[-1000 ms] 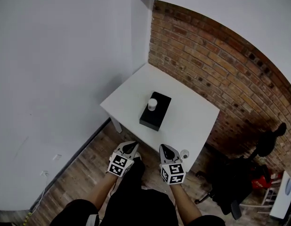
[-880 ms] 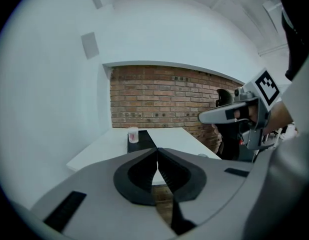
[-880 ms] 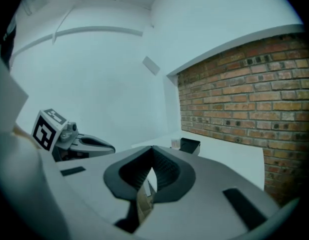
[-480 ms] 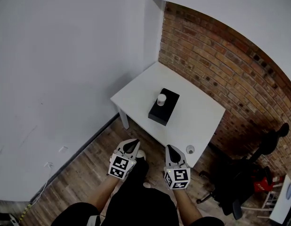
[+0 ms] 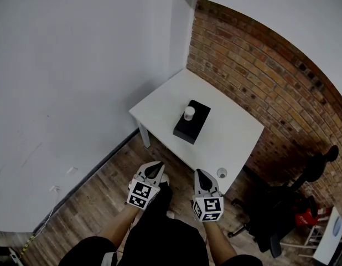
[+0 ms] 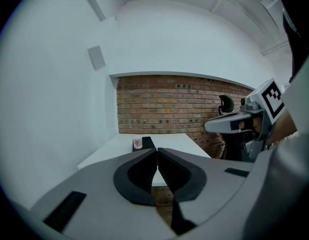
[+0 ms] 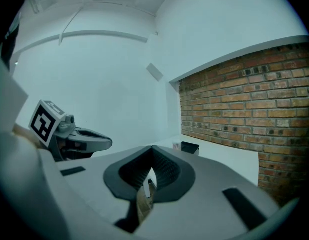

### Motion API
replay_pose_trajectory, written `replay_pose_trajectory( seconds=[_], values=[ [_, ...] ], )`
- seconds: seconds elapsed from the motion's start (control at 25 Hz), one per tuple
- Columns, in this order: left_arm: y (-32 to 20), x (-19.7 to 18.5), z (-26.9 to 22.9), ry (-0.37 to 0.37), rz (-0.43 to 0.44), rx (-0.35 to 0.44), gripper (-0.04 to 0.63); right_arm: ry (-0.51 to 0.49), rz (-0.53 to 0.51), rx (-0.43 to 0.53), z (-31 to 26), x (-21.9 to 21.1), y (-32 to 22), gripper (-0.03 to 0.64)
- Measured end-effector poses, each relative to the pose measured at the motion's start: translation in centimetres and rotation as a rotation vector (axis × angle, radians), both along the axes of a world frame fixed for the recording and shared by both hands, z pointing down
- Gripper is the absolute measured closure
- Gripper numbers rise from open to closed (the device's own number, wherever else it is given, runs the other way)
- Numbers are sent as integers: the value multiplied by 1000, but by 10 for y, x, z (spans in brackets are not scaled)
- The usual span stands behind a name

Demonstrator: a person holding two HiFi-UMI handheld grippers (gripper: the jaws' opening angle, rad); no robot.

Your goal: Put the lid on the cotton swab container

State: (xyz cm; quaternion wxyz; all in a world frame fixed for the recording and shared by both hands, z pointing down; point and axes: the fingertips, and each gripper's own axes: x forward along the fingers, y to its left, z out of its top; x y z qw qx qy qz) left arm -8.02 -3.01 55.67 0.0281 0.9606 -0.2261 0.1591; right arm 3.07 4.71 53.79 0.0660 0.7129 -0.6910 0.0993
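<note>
- One white table (image 5: 226, 132) in a room corner, brick wall at 2 o'clock.
- One black box (image 5: 188, 129) on it.
- One swab container (image 5: 189, 113) at the box's 11 o'clock edge, whether on or beside it unclear; reddish print unreadable.
- One lid (image 5: 221, 173) at 5 o'clock, well apart.
- Two grippers, left (image 5: 157, 165) and right (image 5: 198, 173), at 6 o'clock; claws pressed together, empty.

Container (image 5: 189, 113): small pale cylinder, faint reddish print on its side; I see it upright on top of the black box (image 5: 188, 129), mid-table (image 5: 165, 101).
Lid (image 5: 221, 173): small round white disc, flat on the table by the edge nearest me, well apart from the container.
</note>
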Motion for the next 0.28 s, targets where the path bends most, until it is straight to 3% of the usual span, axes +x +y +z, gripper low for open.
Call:
replay_pose_trajectory(
  seconds=[0.28],
  values=[
    [6,5,-1,0,7,4,577,1,-13,5,-4,-2,4,597]
  ],
)
